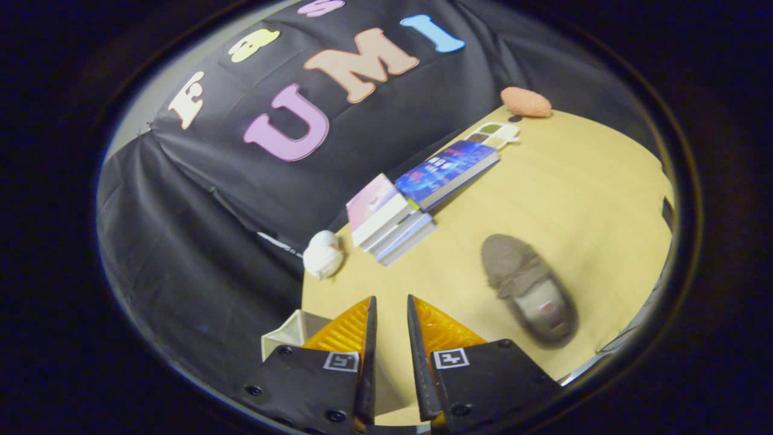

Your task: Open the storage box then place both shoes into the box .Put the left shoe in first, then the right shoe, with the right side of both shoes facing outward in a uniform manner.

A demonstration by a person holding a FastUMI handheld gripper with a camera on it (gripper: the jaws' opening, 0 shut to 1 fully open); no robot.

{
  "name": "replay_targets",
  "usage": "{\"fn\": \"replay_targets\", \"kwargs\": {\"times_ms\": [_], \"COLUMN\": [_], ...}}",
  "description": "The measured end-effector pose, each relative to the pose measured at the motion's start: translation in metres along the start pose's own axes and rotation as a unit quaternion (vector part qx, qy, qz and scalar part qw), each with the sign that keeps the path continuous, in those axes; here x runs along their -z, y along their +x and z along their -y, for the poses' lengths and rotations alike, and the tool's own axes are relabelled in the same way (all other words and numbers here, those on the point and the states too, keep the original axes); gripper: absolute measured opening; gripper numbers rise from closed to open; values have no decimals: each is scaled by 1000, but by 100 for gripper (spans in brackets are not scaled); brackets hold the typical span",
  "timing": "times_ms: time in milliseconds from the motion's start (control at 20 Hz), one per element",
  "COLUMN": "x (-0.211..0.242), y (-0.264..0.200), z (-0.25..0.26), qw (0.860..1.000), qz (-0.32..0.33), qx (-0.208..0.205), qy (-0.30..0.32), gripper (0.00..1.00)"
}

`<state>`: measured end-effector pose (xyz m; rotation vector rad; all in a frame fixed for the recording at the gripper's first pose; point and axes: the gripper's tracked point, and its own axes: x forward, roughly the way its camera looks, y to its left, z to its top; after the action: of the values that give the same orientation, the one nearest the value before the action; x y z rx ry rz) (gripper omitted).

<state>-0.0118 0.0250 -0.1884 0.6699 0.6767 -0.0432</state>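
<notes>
Currently my gripper (389, 326) is empty, fingers slightly parted. One grey-brown suede shoe (528, 290) lies on the wooden table (604, 199), ahead and right of them. White box corner (290, 335) sits just left; that shoe remains unplaced.

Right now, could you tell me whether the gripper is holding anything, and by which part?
Nothing is held. The gripper has its fingers slightly apart with only bare table between them; the brown shoe lies apart, beside them.

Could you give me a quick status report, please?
Gripper slightly open, holding nothing. One brown shoe on the table, beyond the fingers. Stack of books farther off, nothing blocking.
</notes>
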Motion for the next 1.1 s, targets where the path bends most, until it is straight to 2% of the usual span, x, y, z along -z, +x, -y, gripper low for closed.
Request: {"fn": "replay_targets", "kwargs": {"times_ms": [300, 600, 850, 1100], "x": [-7, 16, 20, 10], "y": [5, 24, 32, 28], "z": [91, 152, 154, 155], "qw": [998, 993, 993, 991], "qz": [9, -21, -30, -26], "qx": [69, 116, 108, 115], "qy": [-1, -28, -31, -58], "gripper": [31, 31, 27, 30]}}
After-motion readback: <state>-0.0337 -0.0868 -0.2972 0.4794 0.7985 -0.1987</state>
